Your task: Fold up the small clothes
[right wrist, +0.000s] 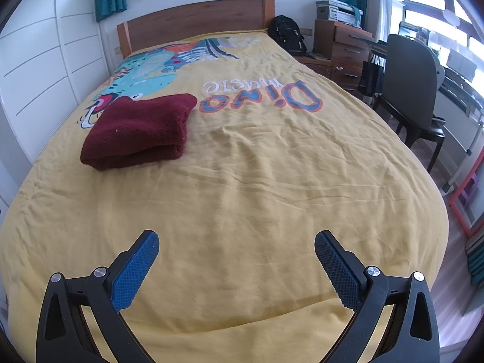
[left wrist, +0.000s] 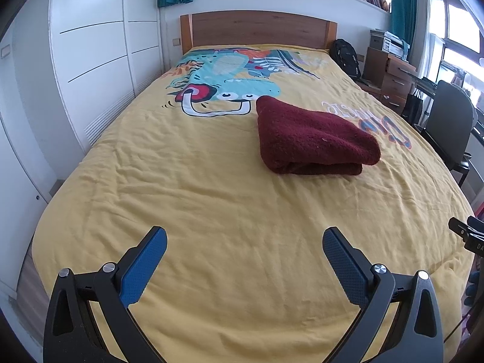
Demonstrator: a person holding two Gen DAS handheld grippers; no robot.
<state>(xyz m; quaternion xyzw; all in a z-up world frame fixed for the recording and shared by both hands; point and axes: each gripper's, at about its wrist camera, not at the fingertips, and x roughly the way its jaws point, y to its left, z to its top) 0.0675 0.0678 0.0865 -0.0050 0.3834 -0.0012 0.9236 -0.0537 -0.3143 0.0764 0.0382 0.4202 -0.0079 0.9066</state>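
A dark red fleecy cloth (left wrist: 311, 137) lies folded into a thick bundle on the yellow bedspread (left wrist: 211, 199), past the middle of the bed. It also shows in the right wrist view (right wrist: 139, 131), at the left. My left gripper (left wrist: 245, 236) is open and empty, held above the foot of the bed, well short of the cloth. My right gripper (right wrist: 237, 237) is open and empty too, over the bedspread (right wrist: 272, 181) near the foot, to the right of the cloth. A part of the right gripper (left wrist: 467, 233) shows at the right edge of the left wrist view.
White wardrobe doors (left wrist: 90, 60) run along the bed's left side. A wooden headboard (left wrist: 257, 28) is at the far end. A black backpack (right wrist: 287, 34), wooden drawers (right wrist: 345, 51) and a dark chair (right wrist: 414, 90) stand to the right of the bed.
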